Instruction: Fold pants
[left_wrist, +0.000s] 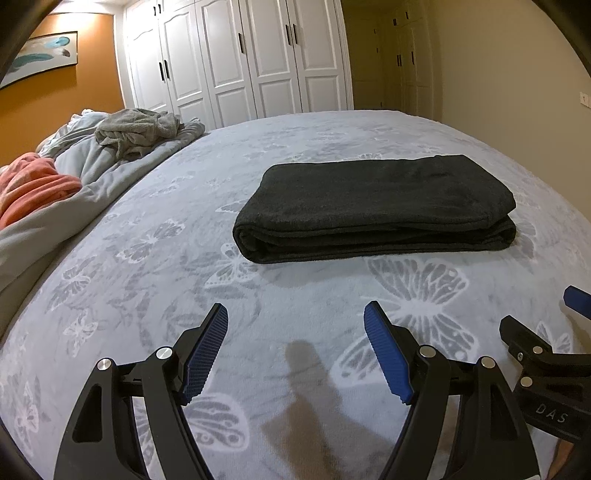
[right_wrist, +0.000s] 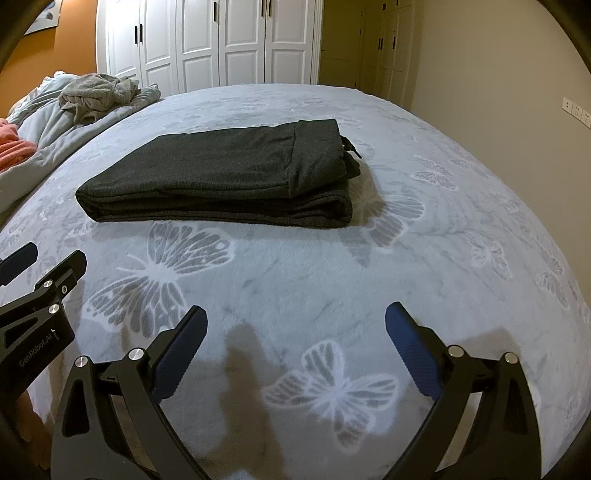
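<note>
Dark grey pants (left_wrist: 373, 206) lie folded into a flat rectangular stack on the bed; in the right wrist view the pants (right_wrist: 221, 177) show their waistband and a drawstring at the right end. My left gripper (left_wrist: 295, 314) hovers open over the bedspread in front of the stack, nothing between its blue pads. My right gripper (right_wrist: 295, 314) also stands open and empty, short of the stack. Each gripper shows at the edge of the other's view: the right gripper (left_wrist: 546, 310) at far right, the left gripper (right_wrist: 48, 258) at far left.
The bed carries a pale grey butterfly-print blanket (left_wrist: 184, 258). A rumpled grey duvet with a grey garment (left_wrist: 136, 133) and an orange-pink cloth (left_wrist: 33, 184) lie at the left. White wardrobe doors (left_wrist: 236, 59) stand behind the bed; a beige wall (right_wrist: 498, 74) runs on the right.
</note>
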